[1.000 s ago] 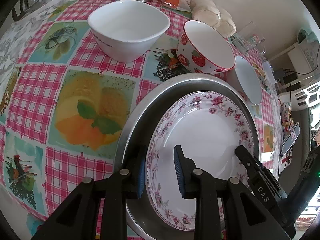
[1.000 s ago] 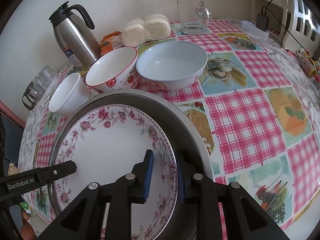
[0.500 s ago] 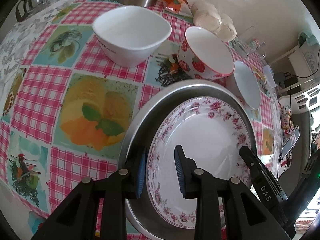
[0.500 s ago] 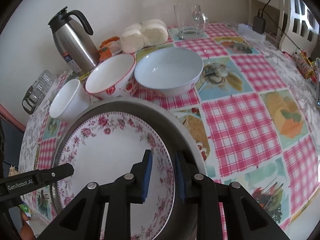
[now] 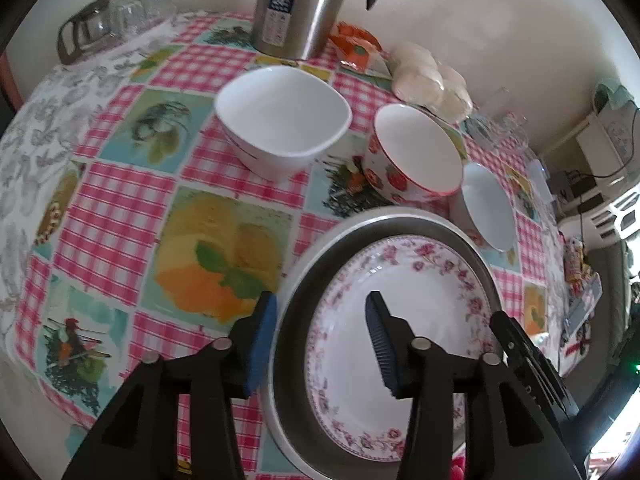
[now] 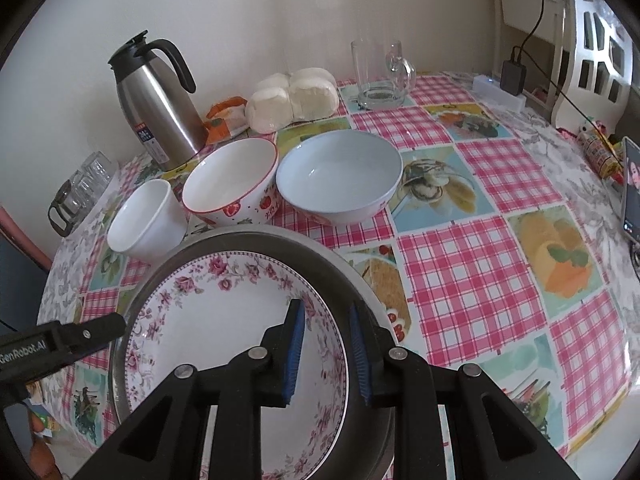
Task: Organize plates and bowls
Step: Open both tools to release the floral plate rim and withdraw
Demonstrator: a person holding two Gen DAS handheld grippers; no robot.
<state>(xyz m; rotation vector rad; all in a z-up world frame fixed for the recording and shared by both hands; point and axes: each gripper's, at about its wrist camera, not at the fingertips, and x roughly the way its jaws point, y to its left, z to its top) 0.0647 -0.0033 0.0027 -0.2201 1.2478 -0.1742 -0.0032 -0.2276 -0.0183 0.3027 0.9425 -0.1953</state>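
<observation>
A floral-rimmed plate (image 5: 420, 280) (image 6: 224, 320) lies inside a wider metal plate (image 5: 316, 256) (image 6: 280, 240) on the checked tablecloth. My left gripper (image 5: 320, 340) hangs just above their near-left rims. Its jaws are opening, one pad outside the metal rim and one over the floral plate, touching neither. My right gripper (image 6: 326, 352) grips the floral plate's opposite rim and is only starting to ease apart. Behind the plates stand a white square bowl (image 5: 280, 120) (image 6: 140, 216), a strawberry bowl (image 5: 416, 148) (image 6: 232, 176) and a pale blue bowl (image 5: 488, 204) (image 6: 340, 168).
A steel thermos (image 5: 300, 0) (image 6: 160, 96), wrapped buns (image 6: 292, 96) and a glass mug (image 6: 380, 72) line the wall side. Small glasses (image 5: 116, 20) sit at the far left corner. A phone (image 6: 630, 192) lies near the right edge.
My left gripper's jaws have spread off the plates' rims and the gripper has risen a little. The right gripper stays on the floral plate's rim, almost unmoved.
</observation>
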